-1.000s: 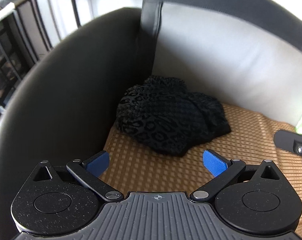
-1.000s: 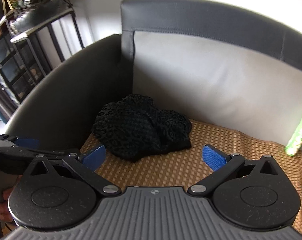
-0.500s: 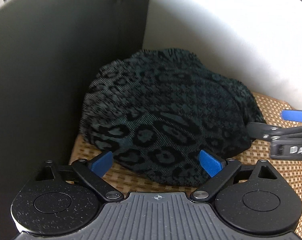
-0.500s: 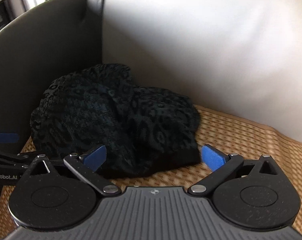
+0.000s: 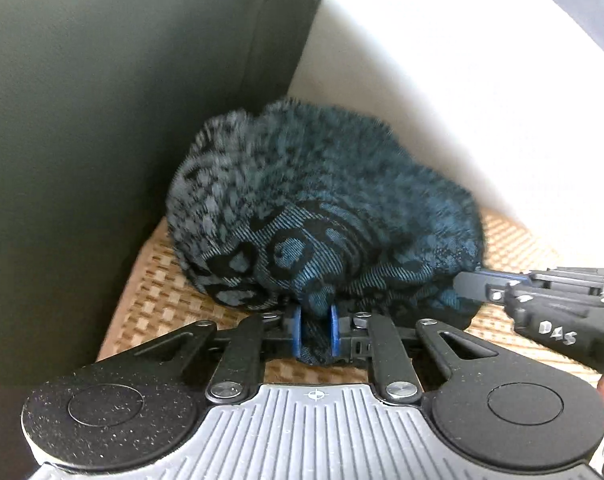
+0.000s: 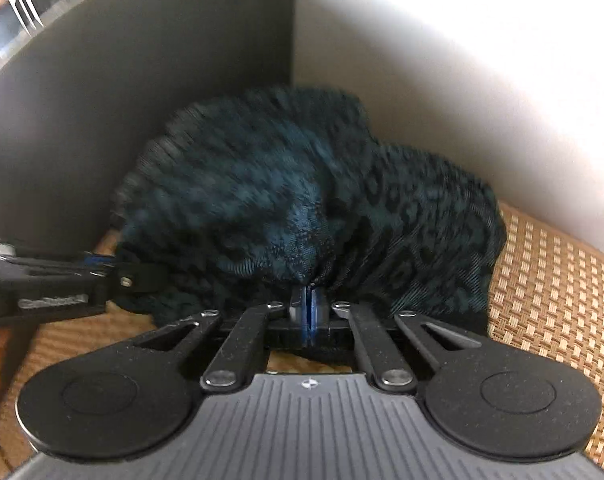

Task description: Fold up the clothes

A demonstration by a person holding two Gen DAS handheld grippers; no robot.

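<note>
- Dark armrest panel (image 5: 102, 128) — forms the left wall of the seat; it meets the pale backrest cushion (image 5: 461, 92) at the rear left corner.
- Woven seat mat (image 6: 549, 280) — tan, basket-weave pattern; it covers the seat and carries the garment.
- Garment (image 5: 321, 208) — a crumpled heap of dark teal fabric with a black leopard-type pattern. It lies in the rear left corner of the mat, touching the armrest panel on its left and the backrest cushion behind it. No container is in view.
- Left gripper (image 5: 315, 334) — at the front edge of the heap, toward its left side. The blue pads (image 5: 297, 332) are drawn close together with a fold of the garment pinched between them; the fabric fills the gap.
- Right gripper (image 6: 309, 312) — at the front edge of the heap, toward its right side. The blue pads are pressed nearly together, with the garment's hem gathered into puckers at the tips; it grips the fabric.
- Cross views: the right gripper enters the left wrist view from the right edge, tips against the heap; the left gripper enters the right wrist view from the left edge, likewise at the heap.
- Writing: white letters on the right gripper's body read "D4S" or similar; white print on the left gripper's body is too blurred to read.
</note>
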